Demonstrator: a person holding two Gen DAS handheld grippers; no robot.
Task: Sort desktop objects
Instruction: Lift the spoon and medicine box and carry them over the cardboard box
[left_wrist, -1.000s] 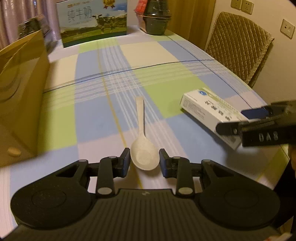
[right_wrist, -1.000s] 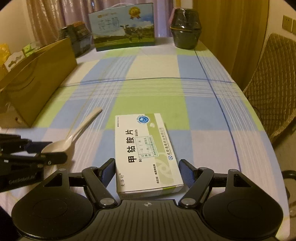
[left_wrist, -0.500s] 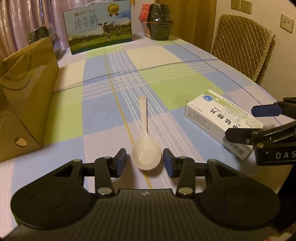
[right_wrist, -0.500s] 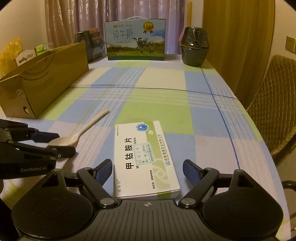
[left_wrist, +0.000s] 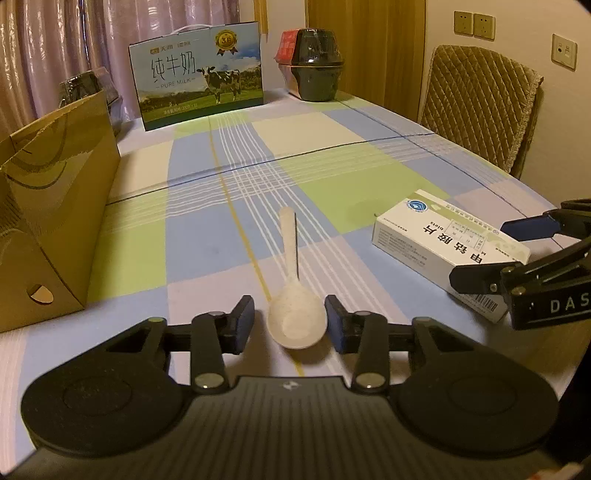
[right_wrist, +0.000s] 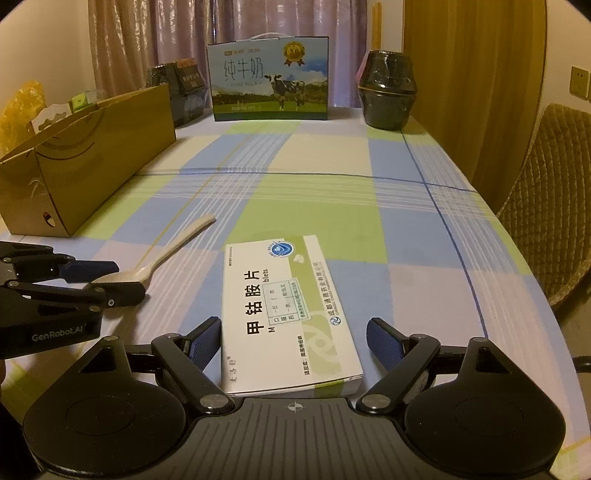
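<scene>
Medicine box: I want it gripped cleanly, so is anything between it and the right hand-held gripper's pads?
Nothing visible. The medicine box lies flat between the open pads of the right hand-held gripper, a gap on each side. The spoon lies well to its left.

One spoon (left_wrist: 295, 317), one medicine box (right_wrist: 288, 317), one milk carton (left_wrist: 199, 74), one paper bag (left_wrist: 48, 221), perhaps three dark jars (right_wrist: 388, 92).

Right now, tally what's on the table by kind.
Spoon: 1
Medicine box: 1
Milk carton: 1
Brown paper bag: 1
Dark jars: 2
Total: 6
</scene>
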